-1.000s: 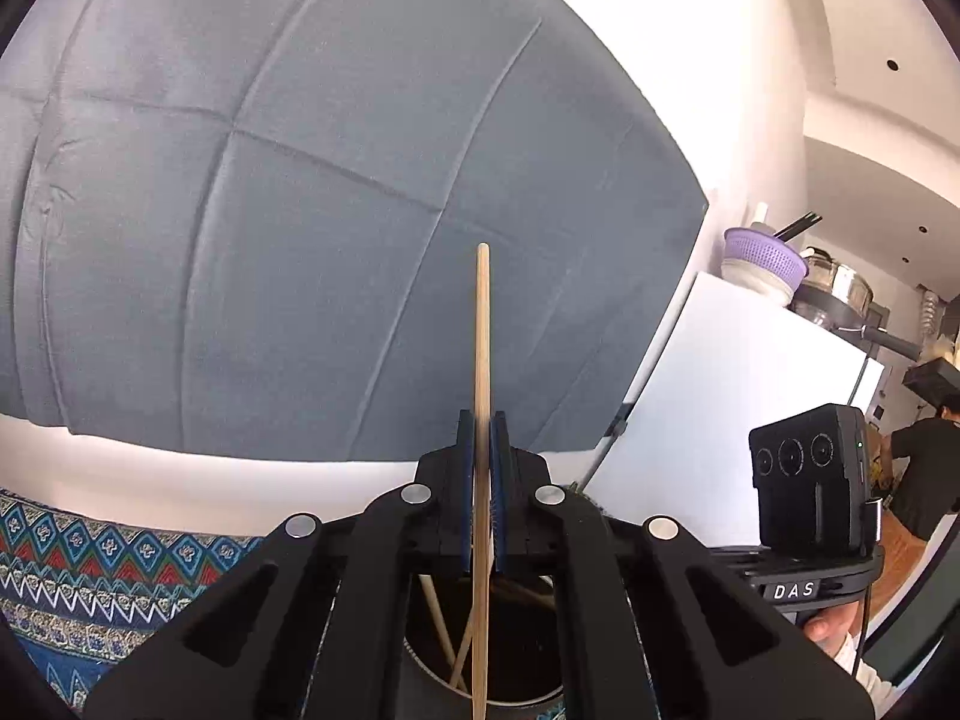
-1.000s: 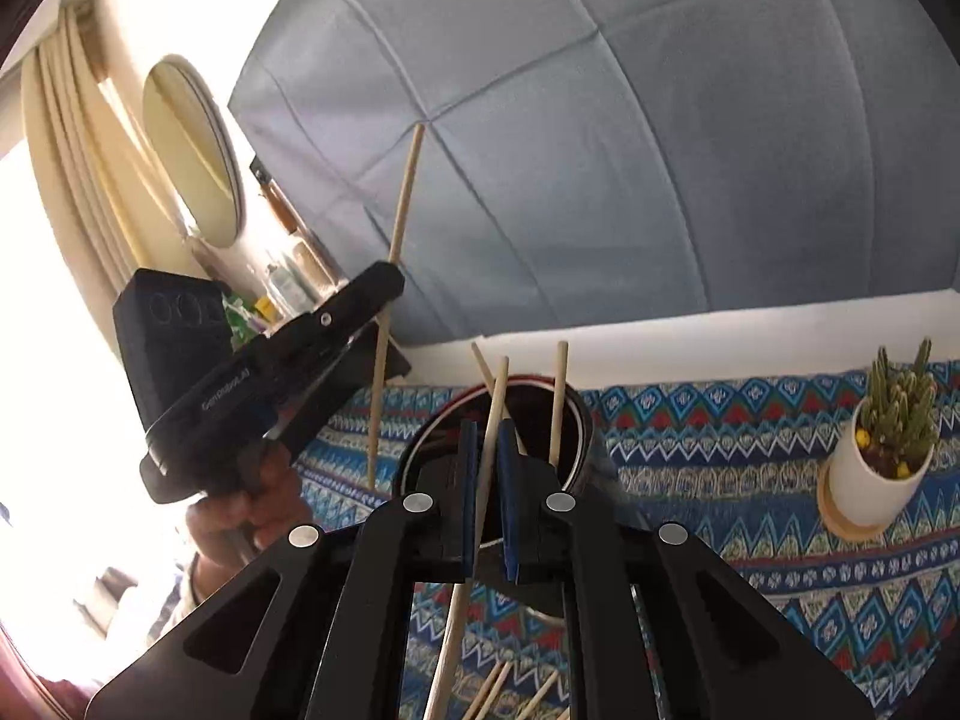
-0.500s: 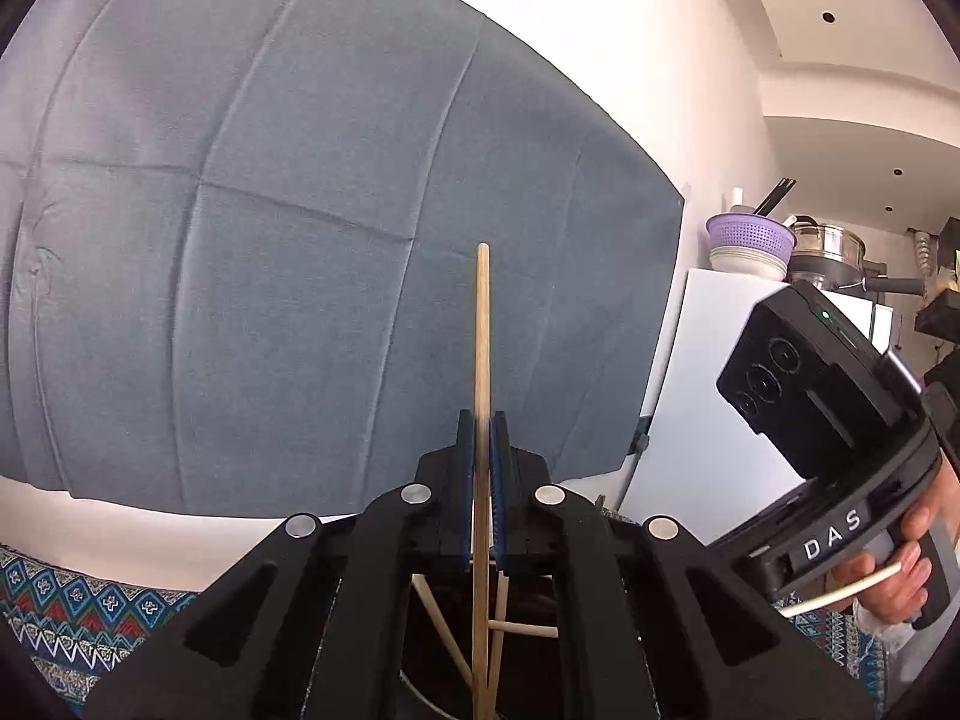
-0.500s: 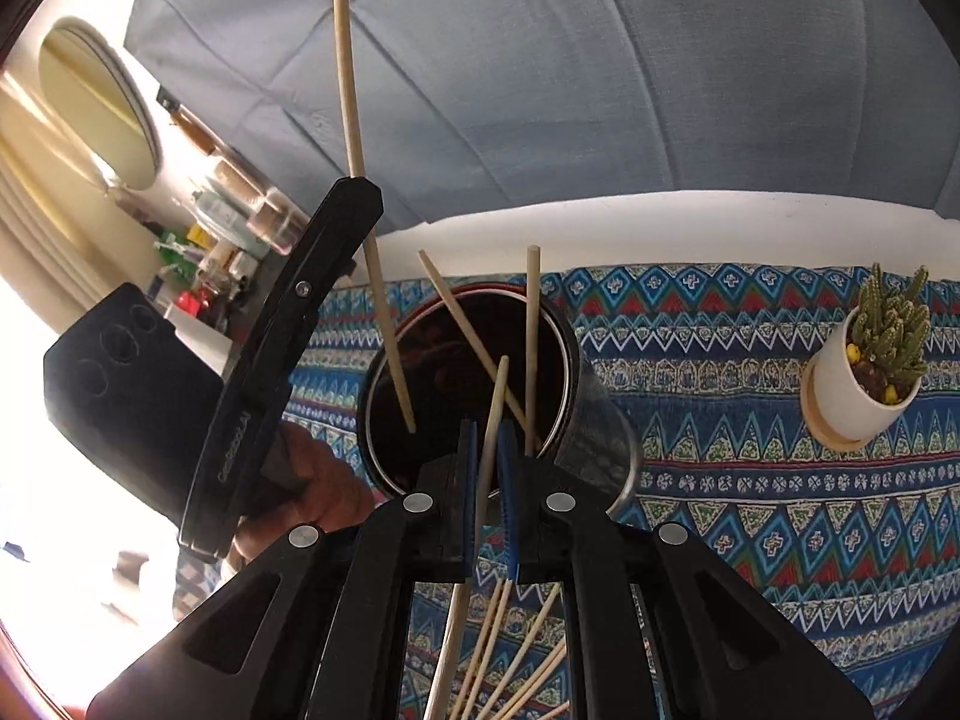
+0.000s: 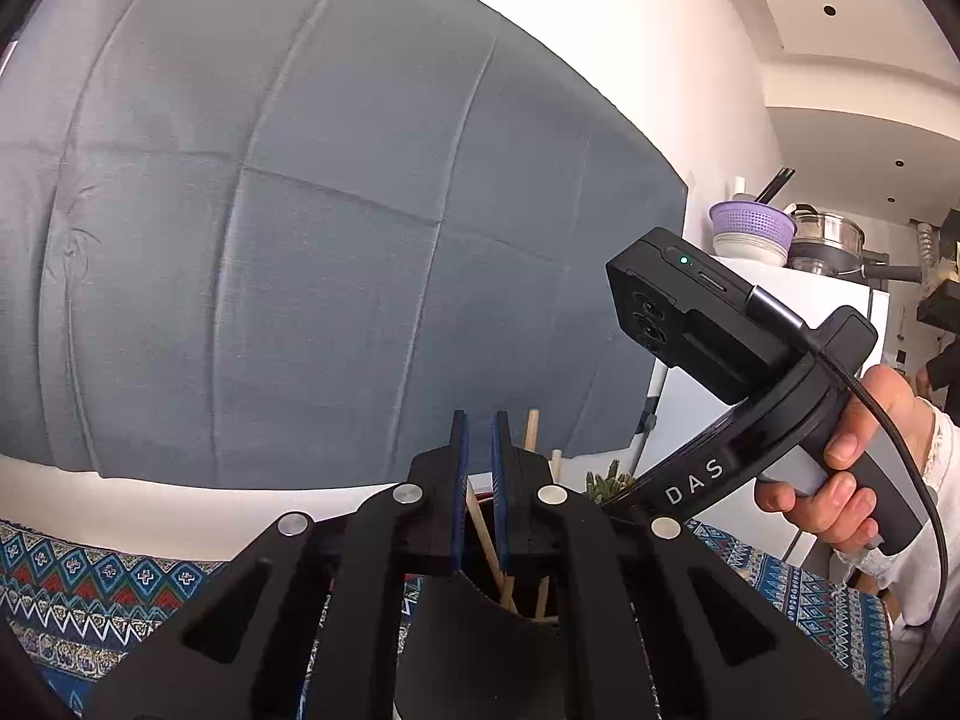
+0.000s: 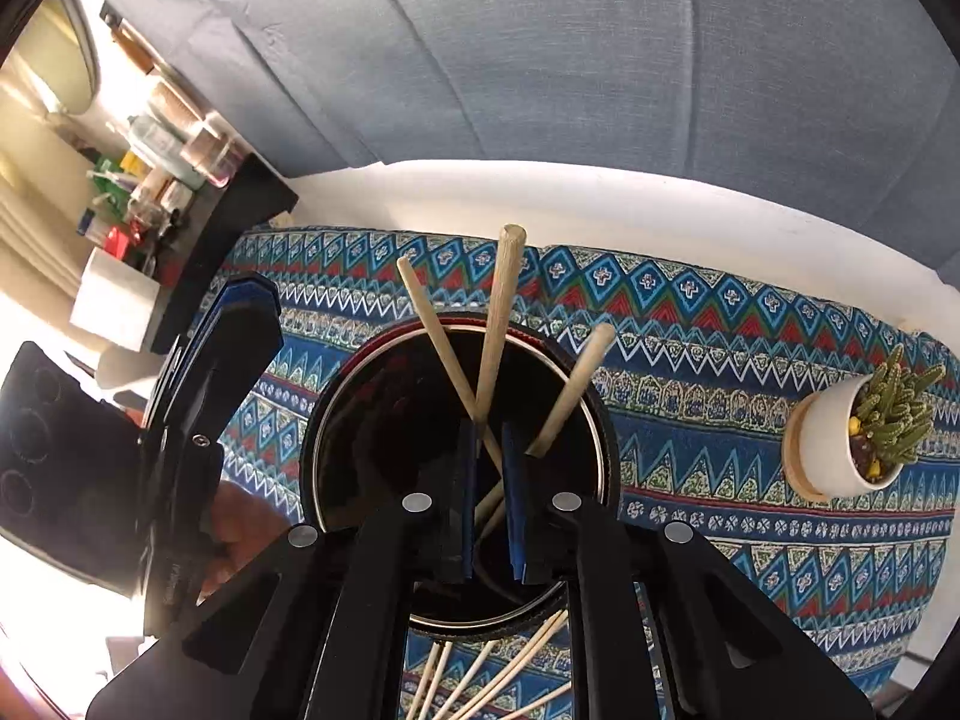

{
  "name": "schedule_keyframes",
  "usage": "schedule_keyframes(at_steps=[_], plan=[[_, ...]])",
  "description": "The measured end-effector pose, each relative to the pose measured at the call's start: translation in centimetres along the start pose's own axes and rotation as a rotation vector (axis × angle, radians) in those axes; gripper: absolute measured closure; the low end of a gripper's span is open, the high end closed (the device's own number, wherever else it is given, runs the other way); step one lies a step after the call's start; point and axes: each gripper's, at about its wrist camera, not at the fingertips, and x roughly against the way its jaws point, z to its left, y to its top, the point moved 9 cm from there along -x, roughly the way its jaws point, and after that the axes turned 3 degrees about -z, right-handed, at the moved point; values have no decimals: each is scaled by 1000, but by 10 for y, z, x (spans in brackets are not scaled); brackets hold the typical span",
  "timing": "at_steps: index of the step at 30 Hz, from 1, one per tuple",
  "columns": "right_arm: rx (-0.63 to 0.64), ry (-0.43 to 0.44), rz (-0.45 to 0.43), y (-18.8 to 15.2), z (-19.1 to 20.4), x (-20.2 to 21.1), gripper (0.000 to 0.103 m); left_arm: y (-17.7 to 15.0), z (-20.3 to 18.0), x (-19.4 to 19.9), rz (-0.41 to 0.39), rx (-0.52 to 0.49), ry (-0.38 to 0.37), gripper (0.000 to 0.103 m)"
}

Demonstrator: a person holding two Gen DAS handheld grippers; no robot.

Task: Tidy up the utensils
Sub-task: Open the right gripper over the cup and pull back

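Chopsticks now stand in the dark holder below both grippers; left gripper and right gripper are opening, each just emptied; loose sticks remain.

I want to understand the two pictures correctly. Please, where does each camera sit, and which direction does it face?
Left wrist view: sits on the left gripper, faces level toward the grey cloth; its jaws are opening with nothing between them; the other hand shows at right.
Right wrist view: sits on the right gripper, faces steeply down into the dark holder with chopsticks; its jaws are opening, clamping nothing.
Shared: holder, chopsticks, cactus pot, patterned tablecloth; each view shows the other gripper.
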Motion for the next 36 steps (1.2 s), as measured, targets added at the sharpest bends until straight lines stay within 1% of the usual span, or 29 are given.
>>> schedule_keyframes(at_steps=[2, 4, 9, 11, 13, 15, 16, 17, 19, 20, 22, 25, 27, 29, 30, 32, 33, 34, 35, 36], plan=[[14, -12, 0, 0, 2, 2, 92, 2, 3, 3, -3, 2, 8, 90], [22, -12, -1, -1, 4, 6, 92, 2, 6, 5, 2, 5, 15, 82], [38, -15, -28, -3, 6, 20, 92, 2, 15, 13, 9, 23, 44, 77], [39, -11, -36, -4, 6, 27, 92, 2, 18, 15, 22, 28, 60, 73], [45, -8, -52, -4, 7, 34, 92, 1, 20, 19, 29, 28, 74, 65], [62, -19, -65, -5, 7, 41, 91, 1, 22, 22, 47, 32, 94, 61], [67, -21, -73, -5, 8, 45, 91, 1, 22, 23, 56, 33, 101, 60], [70, -27, -81, -6, 8, 49, 87, 1, 22, 25, 62, 30, 106, 58], [75, -32, -98, -7, 8, 57, 82, 1, 21, 30, 69, 11, 127, 51], [78, -34, -107, -8, 8, 60, 79, 1, 20, 32, 71, 2, 134, 49], [84, -36, -124, -11, 8, 68, 75, 1, 19, 37, 78, -4, 147, 43], [83, -43, -144, -16, 7, 79, 71, 1, 18, 44, 92, -11, 166, 40], [78, -41, -157, -20, 6, 86, 69, 0, 17, 49, 105, -15, 184, 32], [74, -38, -172, -25, 4, 93, 65, -1, 16, 54, 113, -8, 191, 30], [74, -37, -179, -27, 4, 96, 65, -2, 15, 56, 123, 1, 195, 25], [70, -30, -194, -33, 3, 103, 61, -7, 12, 61, 155, 24, 175, 19], [67, -31, -199, -36, 1, 105, 59, -9, 11, 62, 173, 29, 171, 13], [67, -35, -205, -38, 0, 108, 55, -10, 9, 65, 186, 28, 177, 9], [70, -41, -215, -41, -2, 112, 49, -11, 7, 67, 194, 25, 181, 8], [75, -54, -232, -43, -3, 117, 47, -12, 4, 70, 203, 20, 181, 6]])
